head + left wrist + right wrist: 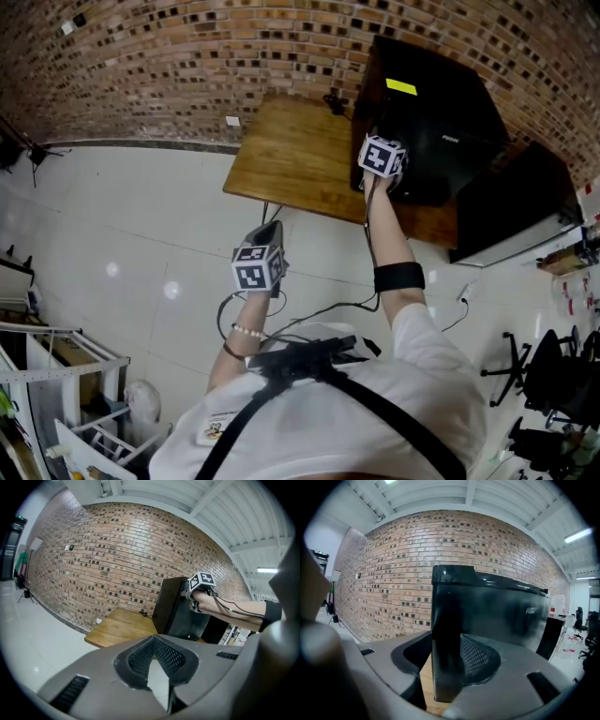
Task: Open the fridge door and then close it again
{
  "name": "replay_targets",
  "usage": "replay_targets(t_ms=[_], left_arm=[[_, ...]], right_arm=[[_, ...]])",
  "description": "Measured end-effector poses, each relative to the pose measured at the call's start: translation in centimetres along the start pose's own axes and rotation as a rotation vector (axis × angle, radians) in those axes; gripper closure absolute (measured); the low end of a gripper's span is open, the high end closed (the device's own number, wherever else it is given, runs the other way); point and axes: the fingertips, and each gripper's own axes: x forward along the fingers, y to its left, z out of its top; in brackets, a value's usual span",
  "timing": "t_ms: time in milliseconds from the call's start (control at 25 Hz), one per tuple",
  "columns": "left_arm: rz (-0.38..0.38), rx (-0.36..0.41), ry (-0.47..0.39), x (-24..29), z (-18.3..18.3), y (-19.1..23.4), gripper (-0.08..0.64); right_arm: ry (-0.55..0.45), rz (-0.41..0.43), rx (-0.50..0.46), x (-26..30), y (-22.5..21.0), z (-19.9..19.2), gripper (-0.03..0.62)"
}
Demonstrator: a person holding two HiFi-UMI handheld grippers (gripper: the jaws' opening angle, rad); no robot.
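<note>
A small black fridge (441, 112) stands on a wooden table (291, 150) against the brick wall. My right gripper (386, 150) is up at its near top corner. In the right gripper view the door's (497, 611) upright left edge fills the gap between the two pads, and my right gripper (447, 641) is clamped on it. I cannot tell whether the door stands ajar. My left gripper (270, 230) hangs over the white floor in front of the table, shut and empty. In its own view the left gripper (153, 641) faces the fridge (176, 611) and the right gripper (194, 595).
A second black cabinet (516, 206) stands right of the fridge. Cables trail on the floor by the table leg (309, 314). Office chairs (553, 375) sit at the lower right and a white rack (56, 375) at the lower left. The wooden table (122, 627) has bare room left of the fridge.
</note>
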Motion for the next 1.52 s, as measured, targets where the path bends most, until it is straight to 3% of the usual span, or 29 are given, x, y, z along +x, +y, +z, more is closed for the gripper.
replay_targets(t_ms=[320, 640, 1000, 1160, 1520], left_arm=[[-0.043, 0.04, 0.005, 0.9, -0.4, -3.8, 0.558], [-0.123, 0.091, 0.002, 3.0, 0.0, -10.2, 0.558], [-0.178, 0.133, -0.034, 4.7, 0.6, -17.4, 0.558], [-0.185, 0.145, -0.024, 4.7, -1.1, -20.0, 0.558], [-0.199, 0.155, 0.011, 3.5, -4.4, -23.3, 0.558]], right_arm=[[-0.033, 0.093, -0.013, -4.1, -3.6, 0.3, 0.432], [-0.045, 0.348, 0.067, -13.2, -7.3, -4.6, 0.582], [-0.015, 0.469, 0.111, -21.8, -10.5, -10.9, 0.584], [0.02, 0.468, 0.086, -23.6, -11.5, -13.4, 0.584], [0.058, 0.499, 0.135, -26.2, -11.8, -15.7, 0.584]])
